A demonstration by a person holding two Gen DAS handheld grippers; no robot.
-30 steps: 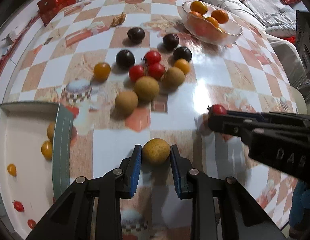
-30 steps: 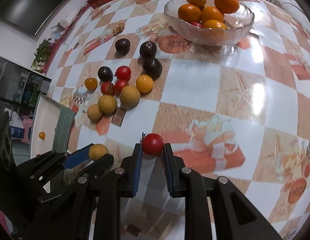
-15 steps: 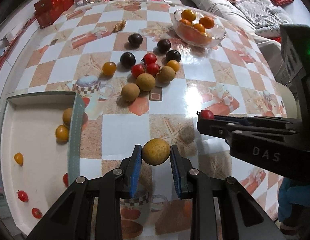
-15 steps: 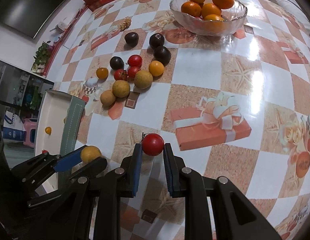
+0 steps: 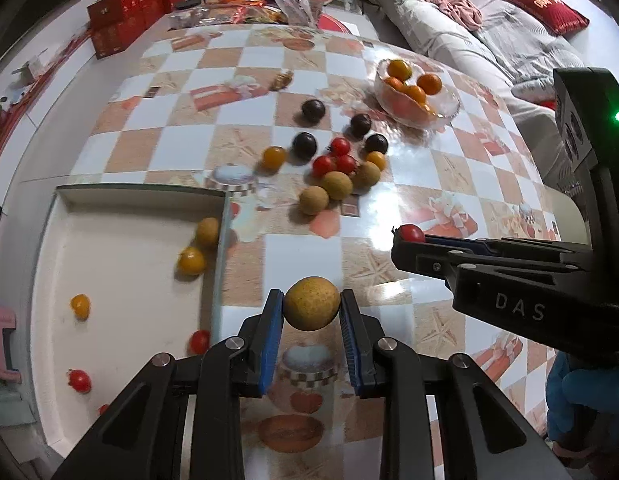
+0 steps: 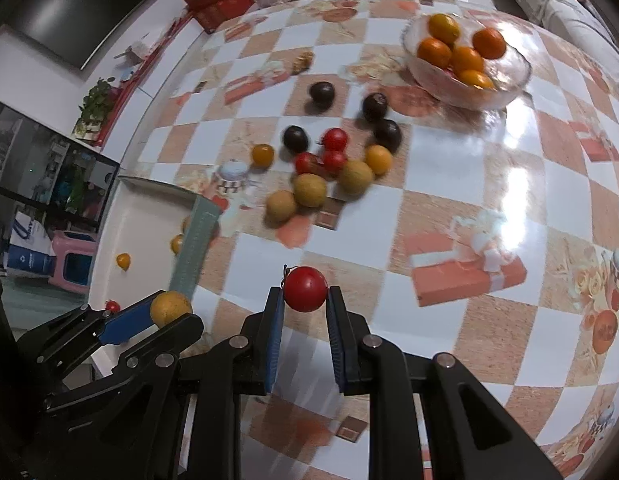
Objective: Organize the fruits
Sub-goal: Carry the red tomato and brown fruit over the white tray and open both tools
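- Left gripper (image 5: 312, 309) is clamped on a tan round fruit (image 5: 312, 303), its blue pads pressed against both sides, and the fruit hangs clear above the checked table (image 5: 269, 88).
- Right gripper (image 6: 305, 295) is closed almost fully on a small red tomato (image 6: 305, 289), also lifted off the table; in the left wrist view it reaches in from the right with the tomato at its tip.
- White tray (image 5: 121, 216) lies to the left of both grippers, and its green near wall (image 5: 218, 264) stands just left of the left gripper, so the left hand is the nearer one and needs only a short sideways move over that wall, by my reading.
- Right hand has the longer way: the left gripper sits between it and the tray, so it would probably have to wait or cross behind.
- Tray already holds 1 tan fruit (image 5: 207, 232), 2 yellow tomatoes and several red ones, scattered and not grouped.
- Loose heap (image 5: 337, 168) of tan, red, yellow and dark fruits lies further off, ahead of the grippers, well apart from the tray.
- Glass bowl (image 5: 449, 109) with oranges stands beyond the heap, toward the far right.
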